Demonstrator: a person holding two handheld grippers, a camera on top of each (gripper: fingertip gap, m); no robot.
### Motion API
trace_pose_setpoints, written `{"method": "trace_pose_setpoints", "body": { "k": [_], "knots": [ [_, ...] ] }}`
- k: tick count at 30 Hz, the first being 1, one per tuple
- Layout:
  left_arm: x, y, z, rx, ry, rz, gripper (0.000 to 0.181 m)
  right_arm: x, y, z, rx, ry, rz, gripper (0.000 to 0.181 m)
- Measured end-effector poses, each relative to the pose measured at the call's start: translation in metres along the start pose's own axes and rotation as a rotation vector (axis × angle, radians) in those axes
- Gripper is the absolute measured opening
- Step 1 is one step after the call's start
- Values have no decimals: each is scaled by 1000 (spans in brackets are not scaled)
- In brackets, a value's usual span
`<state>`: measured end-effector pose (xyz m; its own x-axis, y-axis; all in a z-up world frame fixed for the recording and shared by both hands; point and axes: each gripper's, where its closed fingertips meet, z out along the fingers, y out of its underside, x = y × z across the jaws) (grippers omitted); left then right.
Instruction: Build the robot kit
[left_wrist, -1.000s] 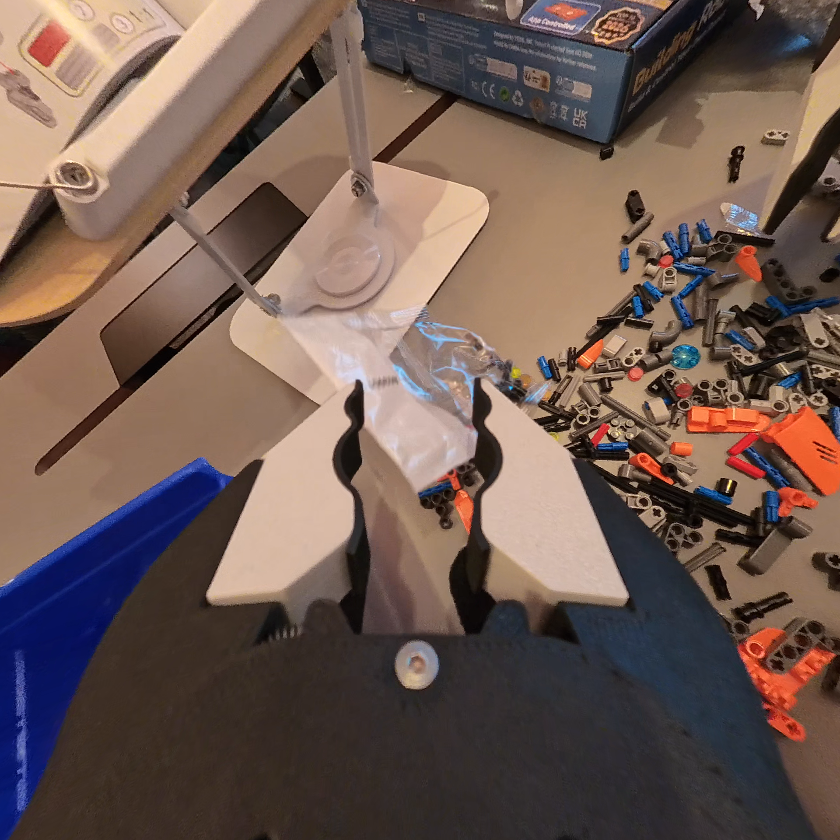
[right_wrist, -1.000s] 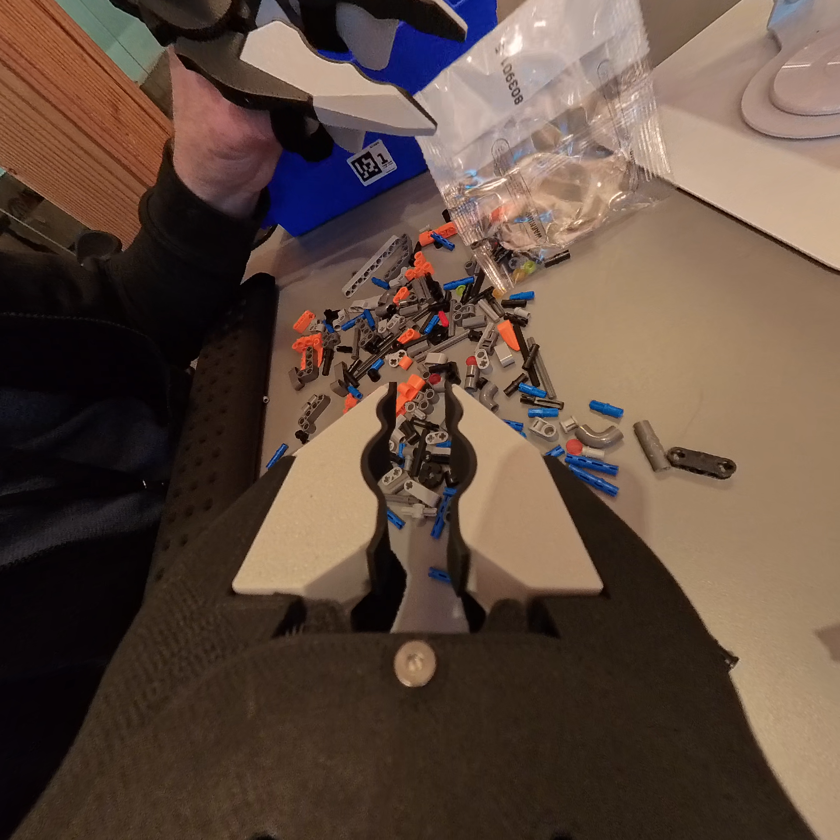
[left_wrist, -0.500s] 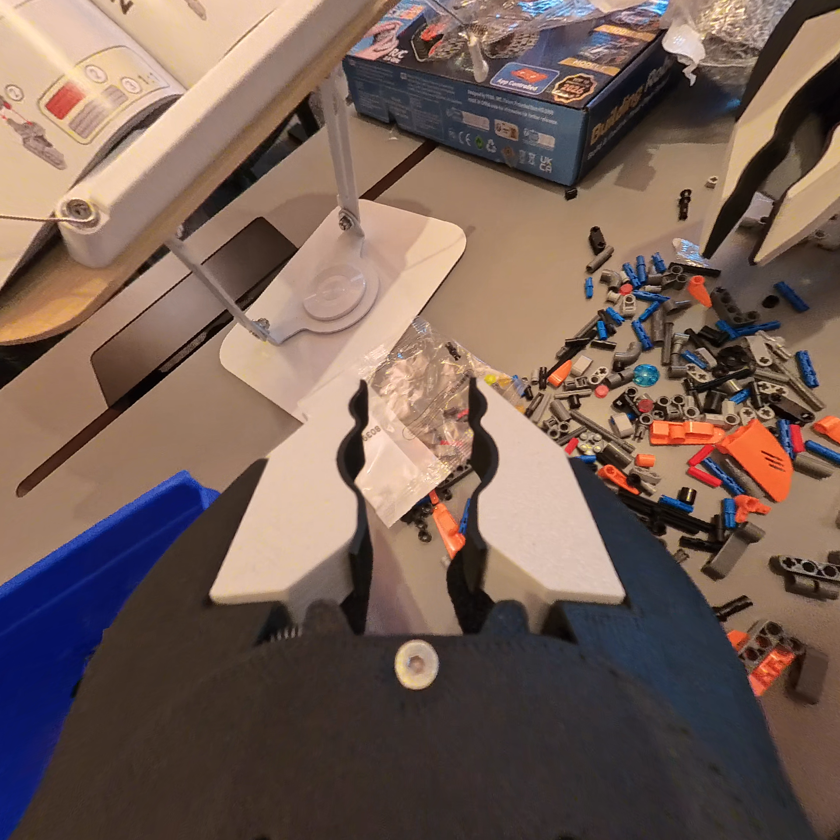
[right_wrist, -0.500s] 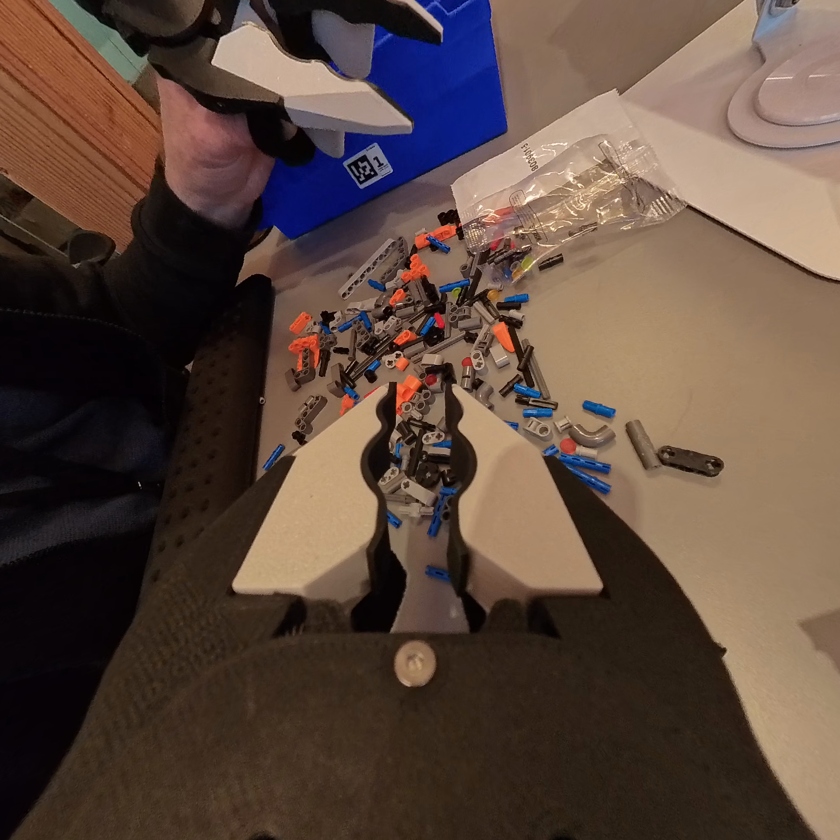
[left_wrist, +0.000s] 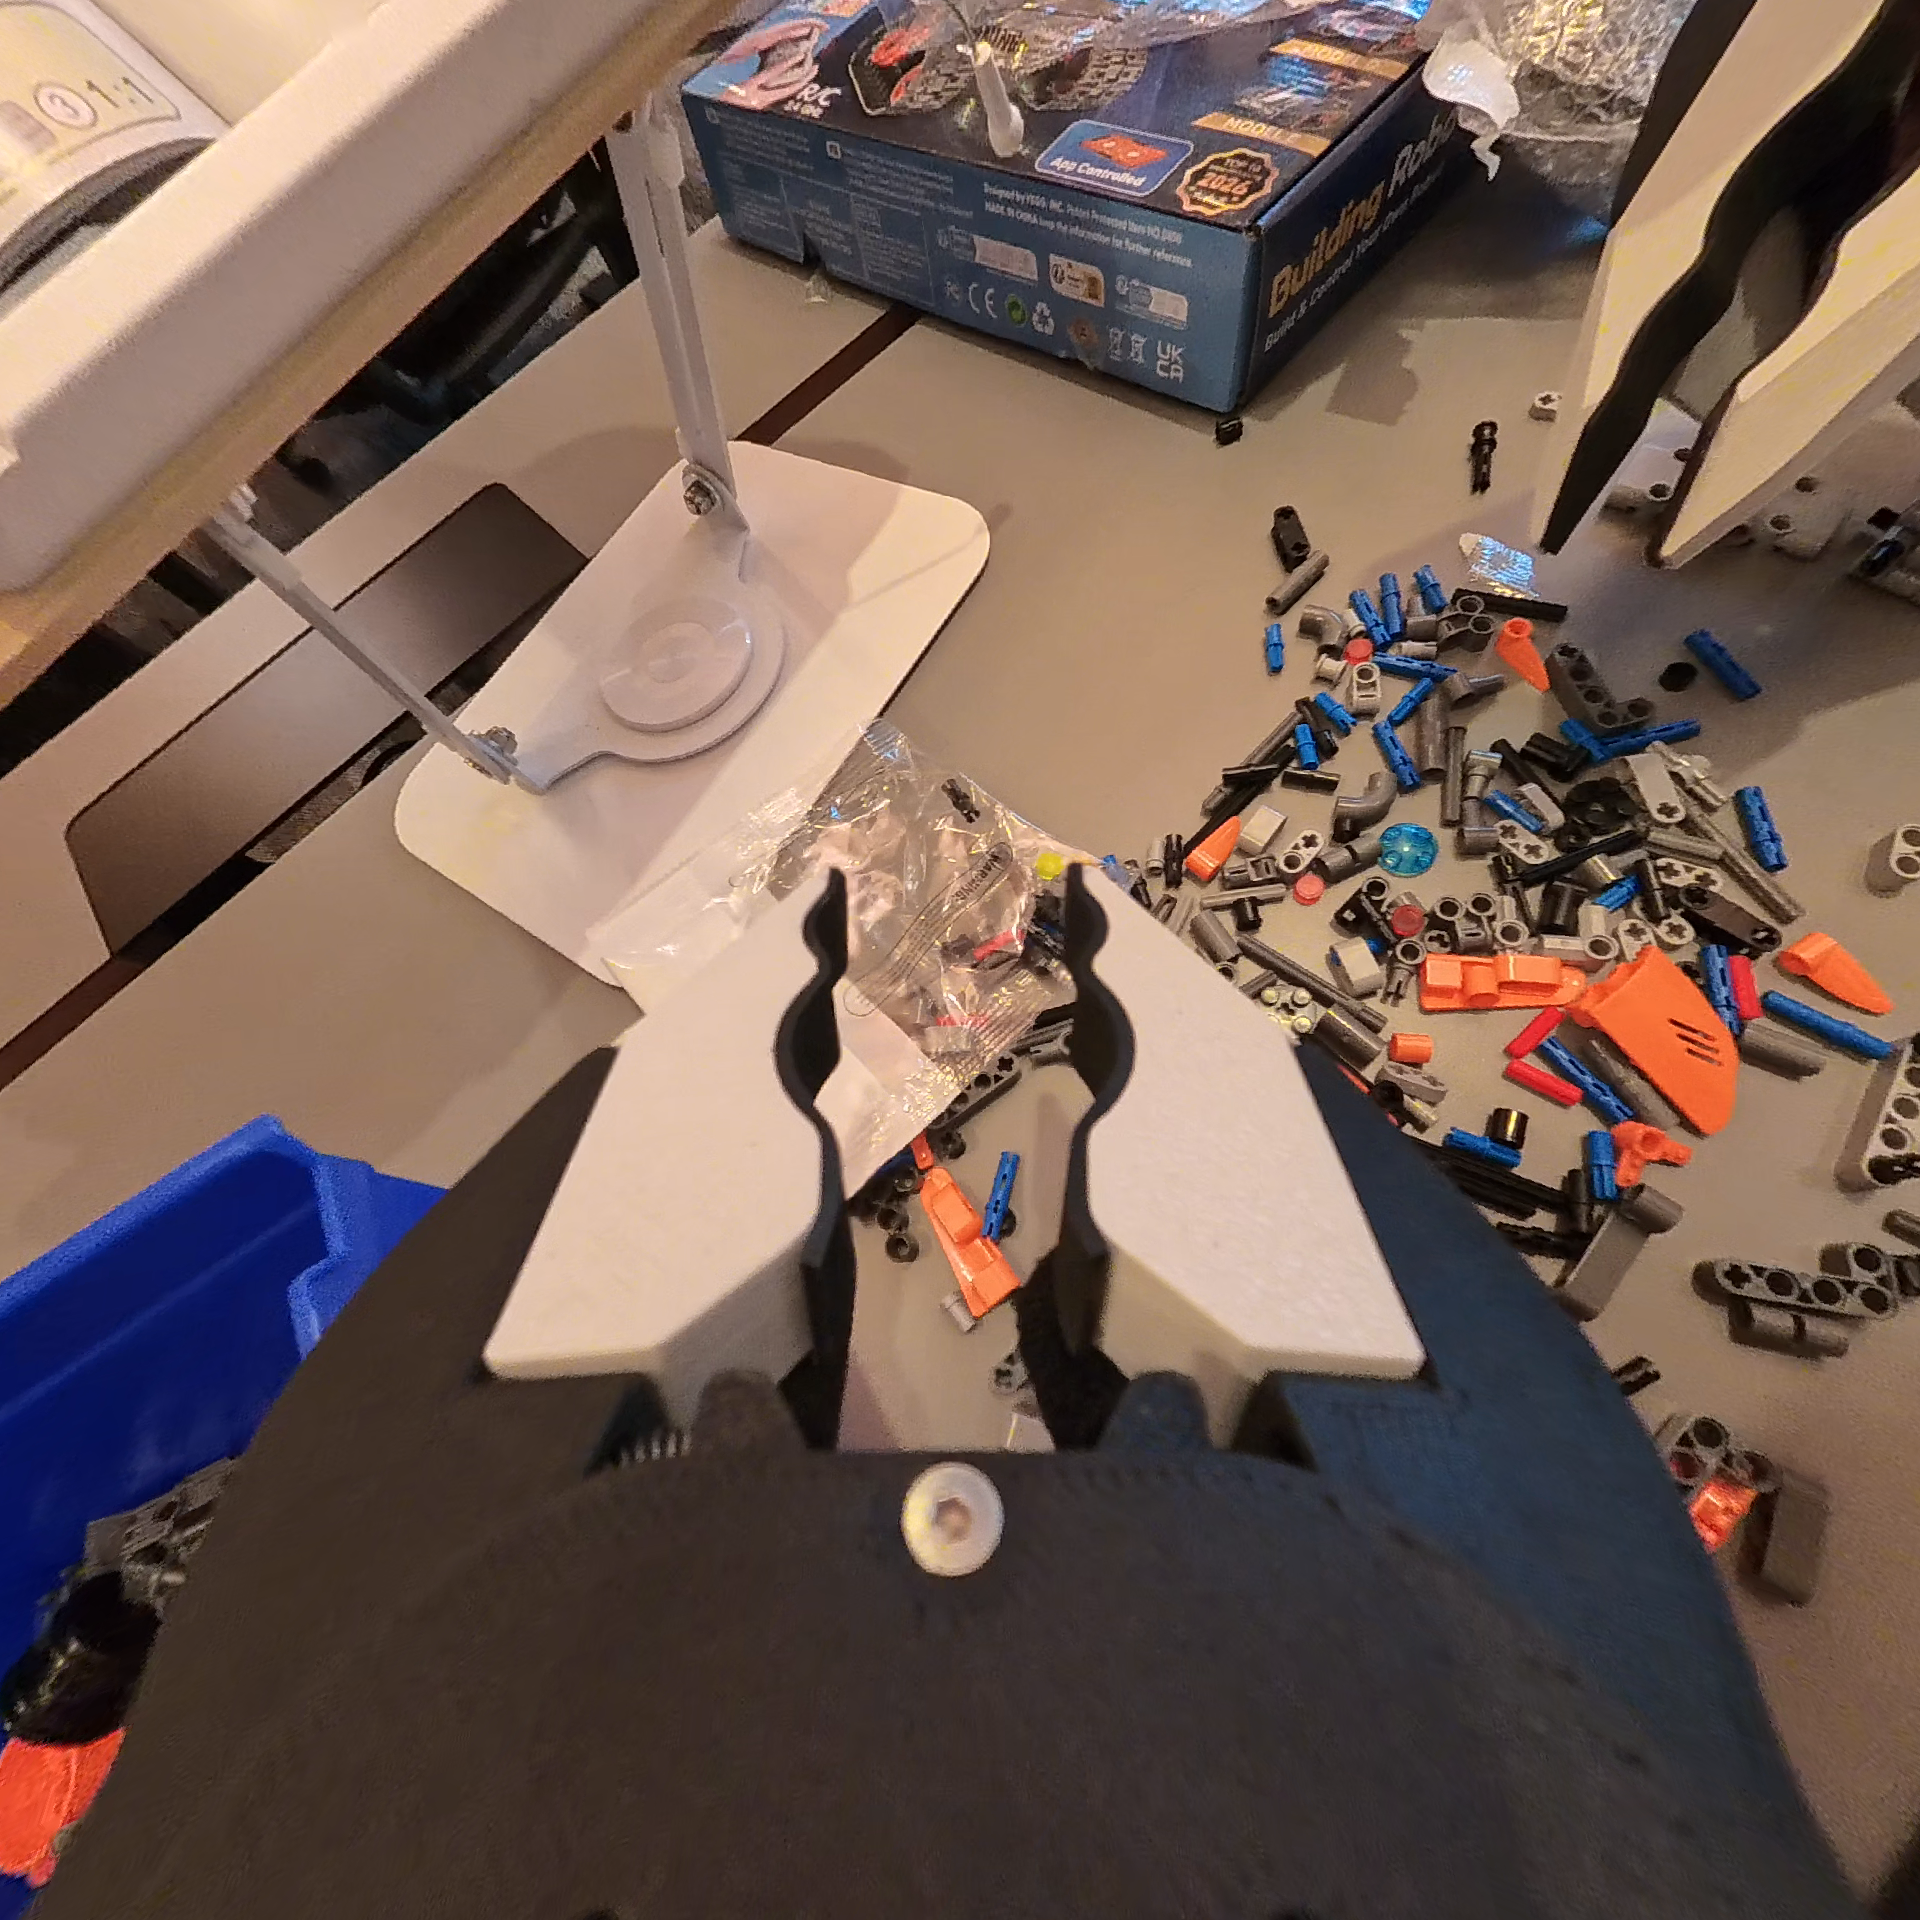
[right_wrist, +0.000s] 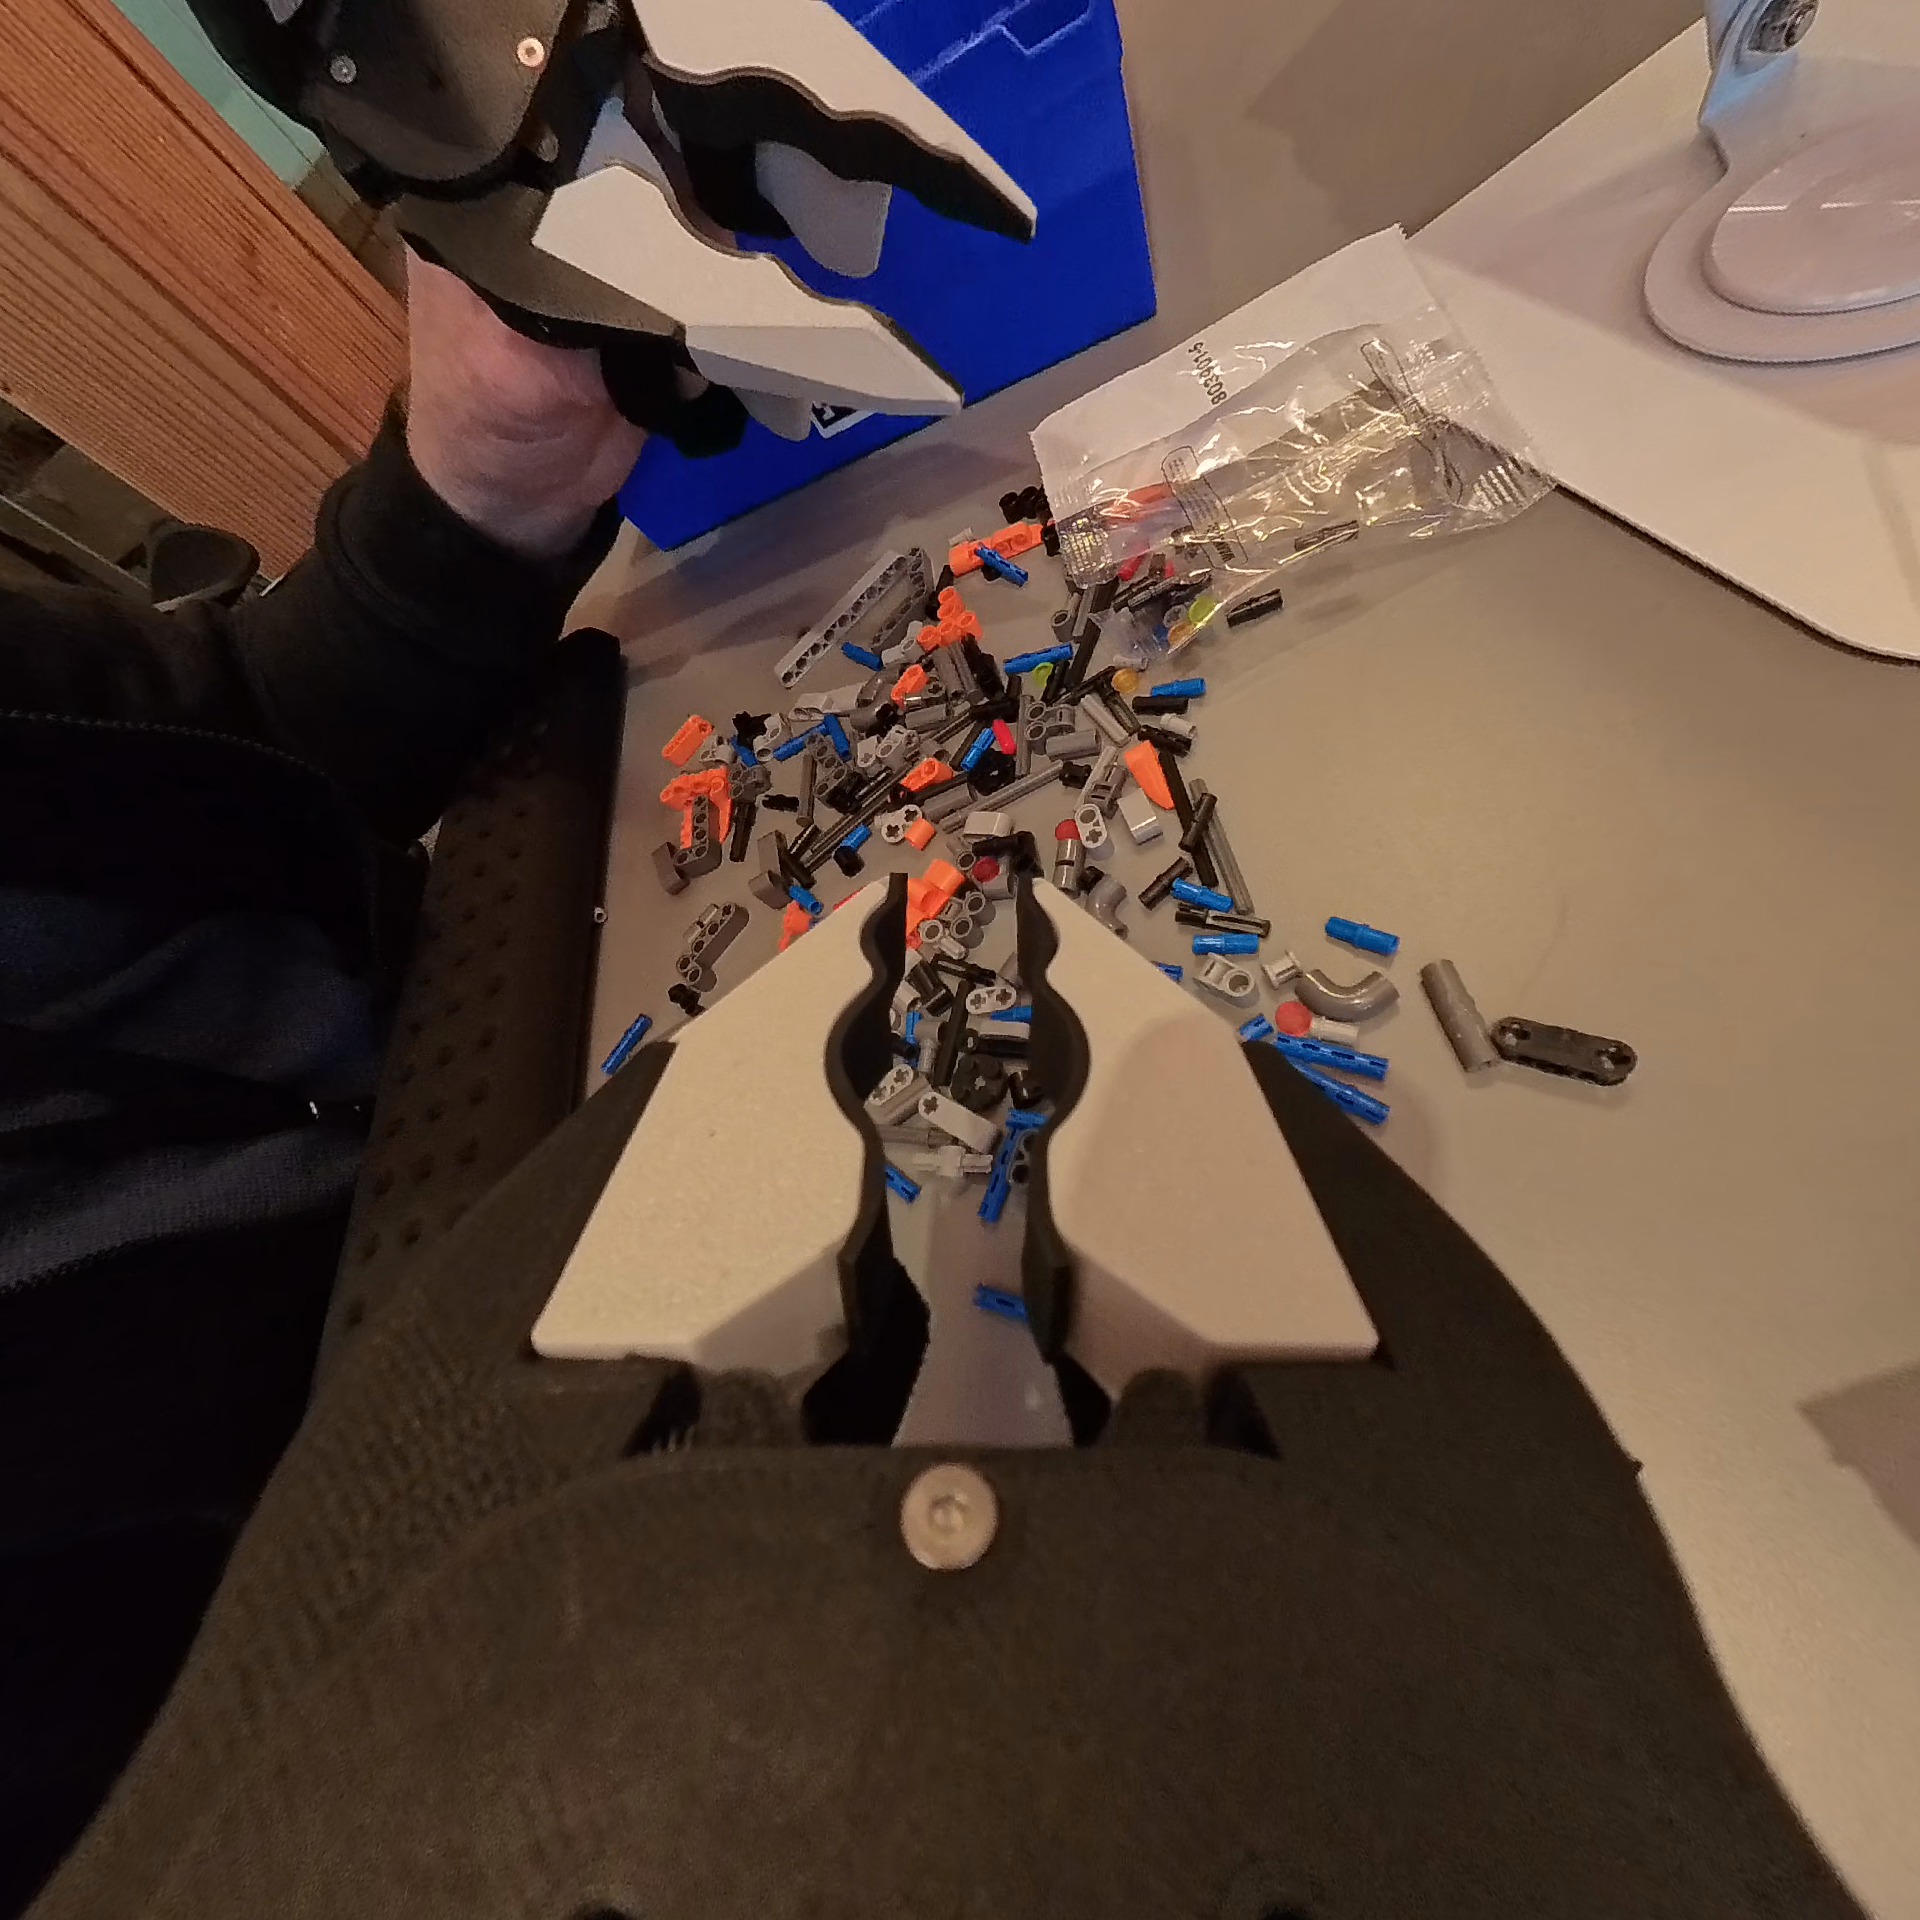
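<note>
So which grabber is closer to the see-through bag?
Left. The left gripper hovers open just above the clear bag. The right gripper is open too, farther off over the loose pieces.

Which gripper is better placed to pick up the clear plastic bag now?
Left, probably. The left gripper is open, empty and aimed at the clear plastic bag. The right gripper, also open, hangs over the loose building pieces, farther from it.

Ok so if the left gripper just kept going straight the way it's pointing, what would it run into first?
Most likely the clear plastic bag lying on the table. The left gripper is open and the bag sits framed between its fingertips, though how high the gripper hangs above it is hard to judge.
</note>
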<state>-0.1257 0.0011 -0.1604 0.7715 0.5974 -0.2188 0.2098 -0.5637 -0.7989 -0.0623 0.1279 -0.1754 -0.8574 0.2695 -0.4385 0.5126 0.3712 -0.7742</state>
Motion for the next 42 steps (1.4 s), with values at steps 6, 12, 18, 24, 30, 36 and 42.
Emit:
{"method": "trace_pose_setpoints", "body": {
  "k": [6, 12, 18, 24, 30, 36, 42],
  "knots": [
    [6, 2, 4, -4, 22, -1, 39, -1, 0, 0, -2, -1, -4, 17],
    [10, 5, 7, -9, 39, -6, 38, -2, 2, 0, -12, -1, -12, 17],
    [11, 6, 8, -6, 47, -14, 38, -3, 2, -1, -19, 2, -26, 17],
    [12, 7, 10, -6, 53, -20, 38, -5, 2, -1, -24, 5, -35, 16],
    [14, 8, 11, -4, 63, -23, 37, -4, 1, -3, -22, 12, -40, 16],
    [16, 7, 11, 1, 73, -23, 36, -1, 0, -5, -19, 25, -42, 15],
    [17, 7, 11, 10, 85, -34, 33, -2, 0, -6, -19, 30, -50, 13]
  ]
}}
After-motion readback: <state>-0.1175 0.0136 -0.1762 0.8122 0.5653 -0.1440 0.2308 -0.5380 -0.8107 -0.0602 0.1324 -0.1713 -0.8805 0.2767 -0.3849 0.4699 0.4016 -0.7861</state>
